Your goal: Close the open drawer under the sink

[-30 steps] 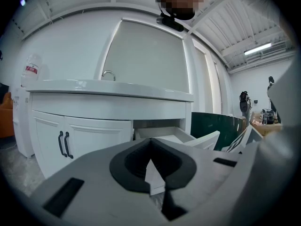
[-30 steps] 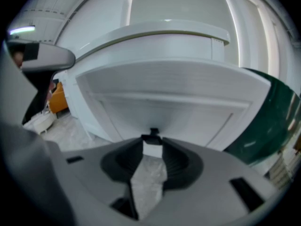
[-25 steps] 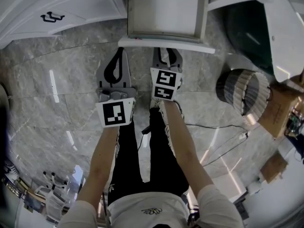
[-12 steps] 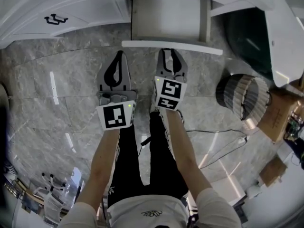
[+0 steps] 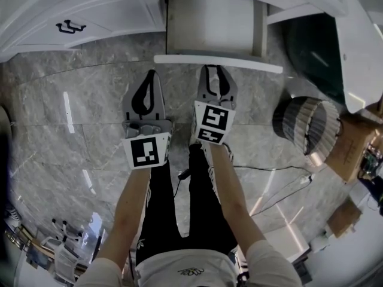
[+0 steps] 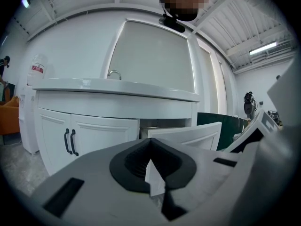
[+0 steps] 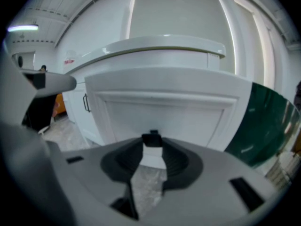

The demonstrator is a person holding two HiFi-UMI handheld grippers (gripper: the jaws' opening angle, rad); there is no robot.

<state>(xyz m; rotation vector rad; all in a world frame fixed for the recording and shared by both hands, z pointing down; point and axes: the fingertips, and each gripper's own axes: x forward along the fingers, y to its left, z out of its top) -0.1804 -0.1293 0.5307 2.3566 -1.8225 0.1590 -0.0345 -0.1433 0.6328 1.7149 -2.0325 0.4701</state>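
Observation:
The white drawer (image 5: 209,23) stands pulled out from the cabinet under the sink, its front panel (image 5: 215,62) facing me. My right gripper (image 5: 215,69) reaches the middle of that panel (image 7: 164,112). A small black handle (image 7: 151,139) fills the gap between its fingertips, so it looks shut on the handle. My left gripper (image 5: 149,75) hangs over the floor, left of the drawer and short of the cabinet. Its tips meet with nothing between them (image 6: 150,142). The drawer front (image 6: 188,135) shows to its right in the left gripper view.
White cabinet doors with black handles (image 5: 67,25) lie left of the drawer. A ribbed round bin (image 5: 308,124) stands on the marble floor at the right, with a cardboard box (image 5: 353,139) and cables (image 5: 269,166) nearby. A dark green panel (image 5: 311,46) is right of the drawer.
The head view has shifted a little, so everything sits slightly lower in the picture. Both grippers and the drawer keep nearly the same places relative to each other.

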